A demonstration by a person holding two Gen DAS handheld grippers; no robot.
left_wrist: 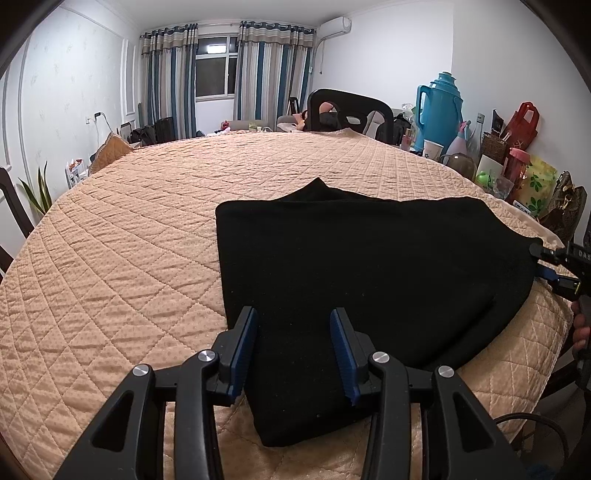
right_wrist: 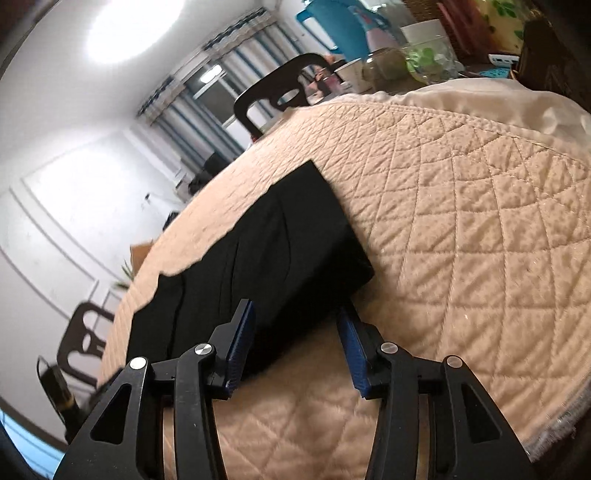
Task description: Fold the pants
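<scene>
While the left gripper (left_wrist: 293, 341) stands with its blue pads apart over the near end of the folded black knit pants (left_wrist: 354, 266), gripping nothing, the right gripper (right_wrist: 295, 341) is released too, its jaws astride the pants' corner. The pants lie toward the near right edge of the round table under its quilted tan cover (left_wrist: 122, 258). A good next fold probably means pinching both near corners evenly, then lifting together so the layers stay aligned.

A lived-in home room, striped curtains (left_wrist: 173, 81) around a window far beyond the left claw, wall air conditioner (left_wrist: 335, 26), quilted round table (left_wrist: 147, 229) beneath, thermos (left_wrist: 439, 110) and household clutter off to the right
</scene>
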